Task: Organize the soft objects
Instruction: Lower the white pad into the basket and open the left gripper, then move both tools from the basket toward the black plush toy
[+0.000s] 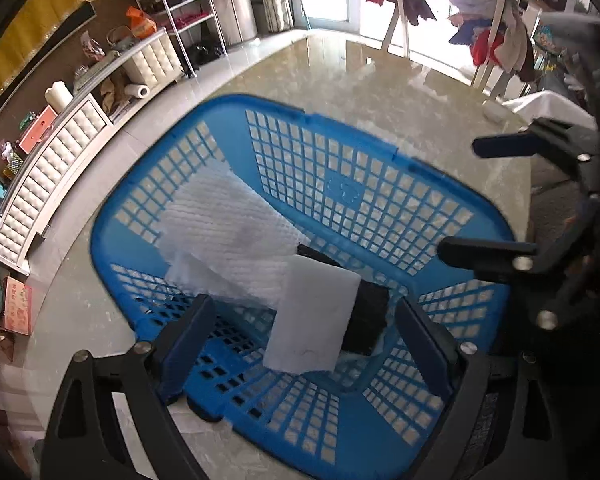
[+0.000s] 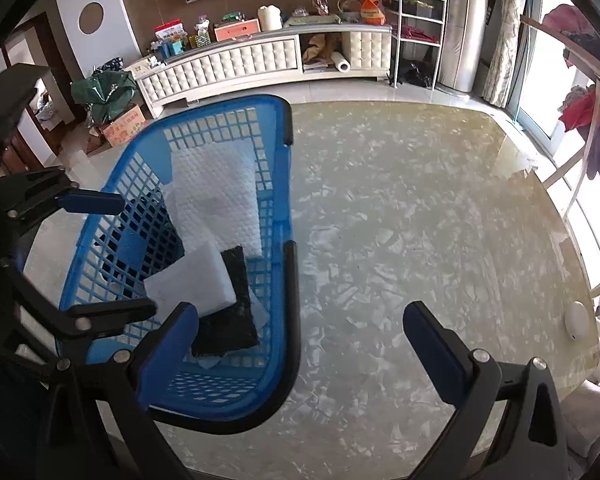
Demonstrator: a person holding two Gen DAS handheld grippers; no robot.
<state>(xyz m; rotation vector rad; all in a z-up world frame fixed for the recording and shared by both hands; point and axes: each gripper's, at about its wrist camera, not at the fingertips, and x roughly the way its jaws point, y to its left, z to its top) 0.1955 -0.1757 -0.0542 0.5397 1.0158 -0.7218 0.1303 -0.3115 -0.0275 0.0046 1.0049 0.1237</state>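
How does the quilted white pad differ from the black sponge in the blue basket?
The quilted white pad is pale, large and textured; the black sponge is dark and smaller. The pad leans against the basket wall, while the sponge lies low, partly covered by a smooth white piece. Both sit inside the basket.

We see the table (image 2: 420, 220) bare beside the blue basket (image 2: 275, 240), leaving wide passage there. Inside, a white quilted pad (image 1: 223, 232), white foam sheet (image 1: 316, 320) and black sponge (image 1: 368, 320) cover the floor.

Black pad (image 1: 368, 320) mostly under white foam sheet (image 1: 314, 320), perhaps sponge.
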